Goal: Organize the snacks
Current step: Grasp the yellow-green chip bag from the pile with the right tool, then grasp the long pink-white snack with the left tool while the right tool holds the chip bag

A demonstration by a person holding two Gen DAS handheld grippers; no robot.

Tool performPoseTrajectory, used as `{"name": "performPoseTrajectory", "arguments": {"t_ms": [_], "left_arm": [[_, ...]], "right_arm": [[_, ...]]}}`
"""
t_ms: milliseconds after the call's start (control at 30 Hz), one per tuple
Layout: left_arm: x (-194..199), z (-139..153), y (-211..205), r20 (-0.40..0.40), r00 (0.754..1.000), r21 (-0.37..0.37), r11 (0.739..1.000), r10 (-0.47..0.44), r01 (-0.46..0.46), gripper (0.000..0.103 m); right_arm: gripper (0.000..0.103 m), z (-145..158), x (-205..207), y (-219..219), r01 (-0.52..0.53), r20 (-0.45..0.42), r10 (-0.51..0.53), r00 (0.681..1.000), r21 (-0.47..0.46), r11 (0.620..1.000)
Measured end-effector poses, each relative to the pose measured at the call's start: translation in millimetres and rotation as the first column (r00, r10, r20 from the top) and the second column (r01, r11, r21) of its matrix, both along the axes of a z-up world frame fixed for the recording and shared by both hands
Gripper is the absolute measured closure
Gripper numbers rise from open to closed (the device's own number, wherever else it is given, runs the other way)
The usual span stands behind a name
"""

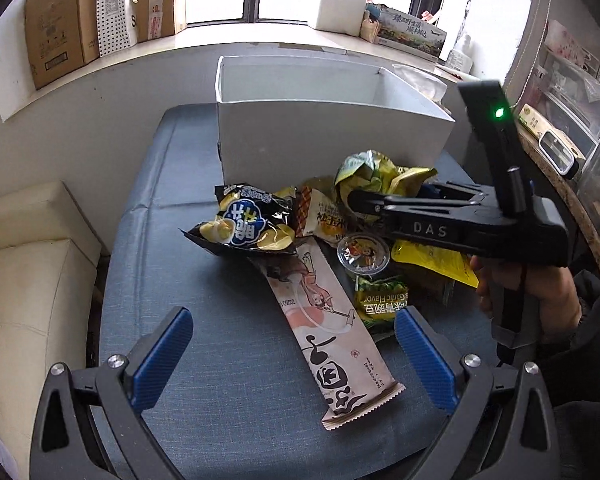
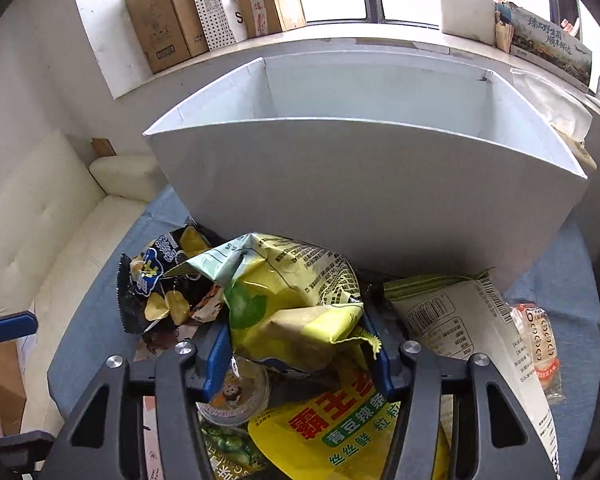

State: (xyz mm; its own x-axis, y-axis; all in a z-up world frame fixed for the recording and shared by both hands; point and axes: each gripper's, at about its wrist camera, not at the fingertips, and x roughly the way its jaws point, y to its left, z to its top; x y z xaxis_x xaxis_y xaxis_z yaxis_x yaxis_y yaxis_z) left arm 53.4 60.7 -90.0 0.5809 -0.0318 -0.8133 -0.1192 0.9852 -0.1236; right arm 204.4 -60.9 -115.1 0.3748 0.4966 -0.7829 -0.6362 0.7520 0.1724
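Crinkled yellow-green foil bag (image 2: 296, 304) pinched in right hand-held gripper (image 2: 296, 350); left (image 1: 294, 344) wide-spread, empty.

My left gripper (image 1: 294, 354) hung low with its blue-padded fingers (image 1: 162, 354) spread wide apart and nothing between them, pointed forward and tilted down. My right gripper (image 2: 296, 354) reached in from the right, its black body level and its fingers (image 2: 216, 356) drawn in against a crumpled yellow-green snack bag (image 2: 288, 304), pinching it from both sides. My right hand (image 1: 536, 292) was wrapped around the handle beneath that gripper, knuckles toward the left camera, with my dark sleeve trailing off behind the wrist.
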Motion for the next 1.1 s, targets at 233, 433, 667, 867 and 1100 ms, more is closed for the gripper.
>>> {"name": "performPoseTrajectory", "arguments": {"t_ms": [233, 433, 667, 867, 1100], "left_arm": [[17.2, -37.2, -18.9, -0.121, 0.991, -0.05, 0.998, -0.049, 0.043, 0.0], [23.4, -62.1, -38.8, -0.183, 0.98, -0.05, 0.996, -0.076, 0.068, 0.0], [34.8, -77.2, -33.6, -0.198, 0.98, 0.009, 0.999, -0.034, 0.037, 0.001], [19.1, -72.6, -24.8, -0.221, 0.975, 0.057, 0.997, -0.035, 0.049, 0.021], [7.1, -72.0, 9.4, -0.231, 0.972, 0.076, 0.997, 0.046, -0.029, 0.021]], "right_arm": [[0.042, 31.5, -21.5, -37.9, 0.025, 0.04, -0.028, 0.999, 0.07, 0.997], [0.042, 56.0, -42.6, -64.7, 0.049, 0.109, -0.061, 0.992, 0.112, 0.993], [0.042, 76.6, -34.7, -93.2, 0.108, 0.088, -0.13, 0.988, 0.223, 0.969], [0.042, 77.2, -39.1, -100.5, 0.129, 0.067, -0.149, 0.987, 0.233, 0.964], [0.042, 67.9, -42.4, -97.4, 0.126, 0.043, -0.139, 0.989, 0.23, 0.965]]}}
